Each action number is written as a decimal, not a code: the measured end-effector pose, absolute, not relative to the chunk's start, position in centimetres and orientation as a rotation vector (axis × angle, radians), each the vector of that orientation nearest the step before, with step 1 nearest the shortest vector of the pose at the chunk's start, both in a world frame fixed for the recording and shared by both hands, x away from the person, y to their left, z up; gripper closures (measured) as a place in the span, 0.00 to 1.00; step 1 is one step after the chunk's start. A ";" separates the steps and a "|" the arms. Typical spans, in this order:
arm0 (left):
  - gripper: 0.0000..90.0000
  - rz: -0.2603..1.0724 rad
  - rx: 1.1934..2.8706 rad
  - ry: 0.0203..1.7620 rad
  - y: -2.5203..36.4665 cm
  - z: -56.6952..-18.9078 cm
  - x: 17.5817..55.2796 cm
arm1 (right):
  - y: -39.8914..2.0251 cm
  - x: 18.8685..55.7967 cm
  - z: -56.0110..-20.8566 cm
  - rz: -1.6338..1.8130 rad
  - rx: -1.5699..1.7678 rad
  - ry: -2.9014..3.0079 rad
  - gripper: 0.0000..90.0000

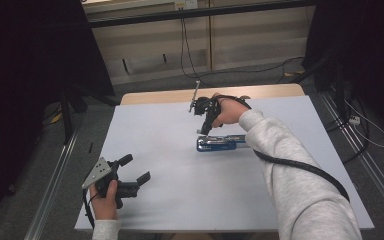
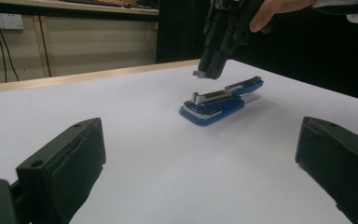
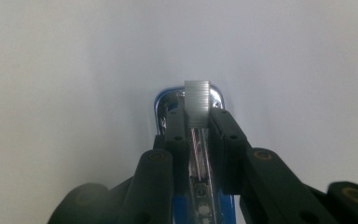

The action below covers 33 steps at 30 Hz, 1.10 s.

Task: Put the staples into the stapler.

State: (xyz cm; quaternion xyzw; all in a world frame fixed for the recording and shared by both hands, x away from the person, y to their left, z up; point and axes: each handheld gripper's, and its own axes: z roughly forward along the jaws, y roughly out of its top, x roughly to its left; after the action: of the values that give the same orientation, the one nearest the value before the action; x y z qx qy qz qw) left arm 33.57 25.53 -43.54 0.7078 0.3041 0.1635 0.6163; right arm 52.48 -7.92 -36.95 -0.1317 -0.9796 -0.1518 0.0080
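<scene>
No writing, brand, number or sign can be read anywhere in the pictures. In the high view a small pale label (image 1: 179,4) is seen at the top edge on the back wall, but it is too small for any characters to be made out; it may be printed, though that cannot be told. In the left gripper view the blue stapler (image 2: 216,102) is shown without any legible marking, and in the right gripper view no lettering can be read on the strip of staples (image 3: 197,103).
</scene>
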 end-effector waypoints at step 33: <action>0.02 0.372 1.627 0.701 25.4 -43.5 33.5 | -8.6 52.3 -38.2 -0.501 -0.391 -3.043 0.87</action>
State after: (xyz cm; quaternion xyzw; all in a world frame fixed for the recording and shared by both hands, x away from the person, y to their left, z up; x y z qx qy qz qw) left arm 33.51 25.44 -43.52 0.7068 0.3044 0.1617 0.6178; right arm 52.32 -8.58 -38.16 -0.1258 -0.9788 -0.1610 0.0163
